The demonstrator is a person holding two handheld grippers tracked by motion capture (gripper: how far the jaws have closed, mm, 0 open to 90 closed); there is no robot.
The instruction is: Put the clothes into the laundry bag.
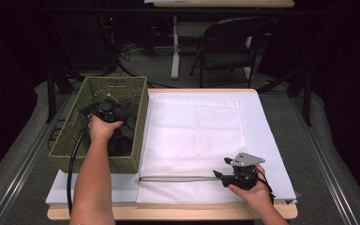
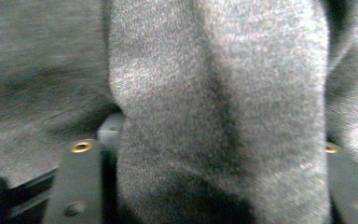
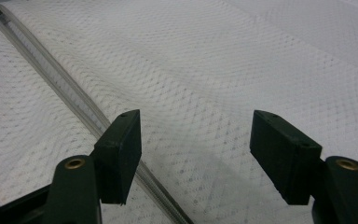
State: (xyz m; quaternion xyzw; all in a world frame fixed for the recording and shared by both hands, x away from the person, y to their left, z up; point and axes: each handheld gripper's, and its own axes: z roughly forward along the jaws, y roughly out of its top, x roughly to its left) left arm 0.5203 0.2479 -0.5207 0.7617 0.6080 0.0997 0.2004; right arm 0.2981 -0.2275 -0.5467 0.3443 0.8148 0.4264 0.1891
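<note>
**Left gripper bites into dark cloth in the basket**

The left gripper is down inside the basket, which stands touching the left edge of the mesh bag on the table. Its fingers are clamped on a fold of grey cloth; the left gripper view shows the fold bunched between them, where the high view gives merely a dark heap under the hand. The cloth looks meant for the bag. The right gripper rests on the bag's near edge, right of the basket, likely to steady it. The right gripper view shows its fingers apart, empty, straddling the zip, which appears closed.
</note>
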